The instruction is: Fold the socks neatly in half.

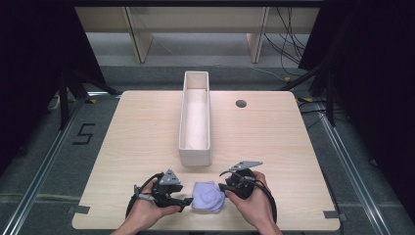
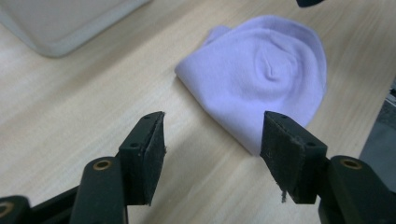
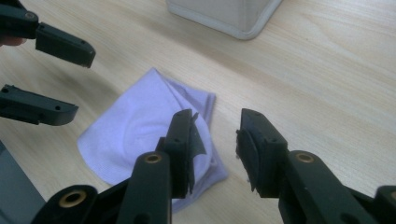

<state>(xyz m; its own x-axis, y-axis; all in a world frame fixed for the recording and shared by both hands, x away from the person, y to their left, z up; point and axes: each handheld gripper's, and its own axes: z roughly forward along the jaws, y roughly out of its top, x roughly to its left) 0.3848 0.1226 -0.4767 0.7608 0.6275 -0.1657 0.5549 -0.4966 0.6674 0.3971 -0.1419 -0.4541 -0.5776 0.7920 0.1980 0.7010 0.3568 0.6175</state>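
Pale wood surface (image 1: 274,147) carries a folded lilac cloth (image 1: 209,196) near its front edge, lying flat between the two hands, with a long white open bin (image 1: 195,117) standing beyond it, its length running away from the person.

Seen along the left gripper (image 2: 212,140), the cloth (image 2: 261,77) lies ahead of the jaws and off toward the right-hand one, whose pad overlaps the cloth's near edge in the picture; nothing sits between the pads. These jaws stand wide apart, empty.

Seen along the right gripper (image 3: 217,142), the cloth (image 3: 140,126) lies ahead and to the left, passing under the left-hand jaw; the gap between the pads shows bare wood. These jaws are also parted and grip nothing.

The bundle is roughly fan-shaped, with no clear long axis. Both grippers sit just beside it on opposite sides; the right one (image 1: 226,187) looks slightly closer, so I judge it better placed to take hold.
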